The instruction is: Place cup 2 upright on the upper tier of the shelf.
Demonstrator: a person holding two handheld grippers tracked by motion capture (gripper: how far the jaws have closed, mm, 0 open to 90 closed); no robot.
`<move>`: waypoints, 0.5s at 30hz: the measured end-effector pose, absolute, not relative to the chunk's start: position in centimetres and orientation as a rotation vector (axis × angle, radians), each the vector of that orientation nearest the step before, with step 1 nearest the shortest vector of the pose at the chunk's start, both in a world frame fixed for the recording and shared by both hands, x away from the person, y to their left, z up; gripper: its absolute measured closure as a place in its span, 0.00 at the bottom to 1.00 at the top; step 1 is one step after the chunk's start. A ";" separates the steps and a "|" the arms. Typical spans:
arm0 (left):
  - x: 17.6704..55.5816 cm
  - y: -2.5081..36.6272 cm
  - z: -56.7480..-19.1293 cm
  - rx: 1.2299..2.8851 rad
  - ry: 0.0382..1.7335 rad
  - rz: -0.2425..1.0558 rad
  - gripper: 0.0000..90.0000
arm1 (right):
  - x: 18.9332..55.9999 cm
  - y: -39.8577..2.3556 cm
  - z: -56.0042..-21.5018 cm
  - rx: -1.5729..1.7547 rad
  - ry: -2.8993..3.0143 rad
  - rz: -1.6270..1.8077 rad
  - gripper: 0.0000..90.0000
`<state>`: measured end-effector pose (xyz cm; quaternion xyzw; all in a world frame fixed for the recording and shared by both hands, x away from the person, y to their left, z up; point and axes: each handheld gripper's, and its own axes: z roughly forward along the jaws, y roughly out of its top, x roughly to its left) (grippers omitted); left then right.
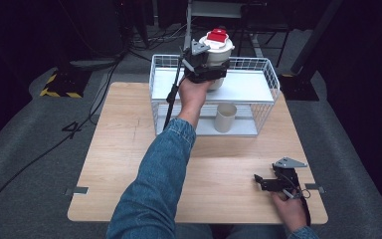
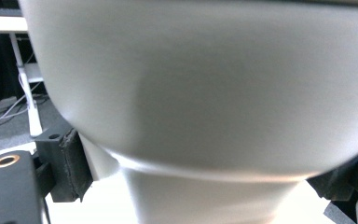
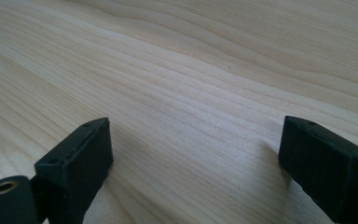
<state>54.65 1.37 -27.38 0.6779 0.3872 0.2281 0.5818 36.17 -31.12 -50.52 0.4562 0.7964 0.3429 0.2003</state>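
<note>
A white container with a red lid is at the top shelf of a white wire rack; I cannot tell if it rests on the shelf. My left gripper is shut on its narrower lower part. In the left gripper view the container's pale wall looms close, with a black pad against its side. Near the table's front right corner my right gripper lies low, pointing left. Its jaws stand open over bare wood with nothing between them.
The rack stands at the far middle of the wooden table. A white cup sits upright on its lower shelf. Black cables run over the grey floor at the left, and dark equipment stands behind the rack.
</note>
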 end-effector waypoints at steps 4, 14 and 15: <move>54.9 1.3 -27.7 1.588 0.918 0.521 0.14 | 36.2 -31.1 -50.5 1.272 2.228 0.957 0.11; 55.1 1.3 -28.5 1.587 0.945 0.526 0.14 | 36.2 -31.1 -50.5 1.272 2.228 0.957 0.11; 55.1 1.3 -28.5 1.587 0.947 0.530 0.14 | 36.2 -31.1 -50.5 1.271 2.228 0.956 0.11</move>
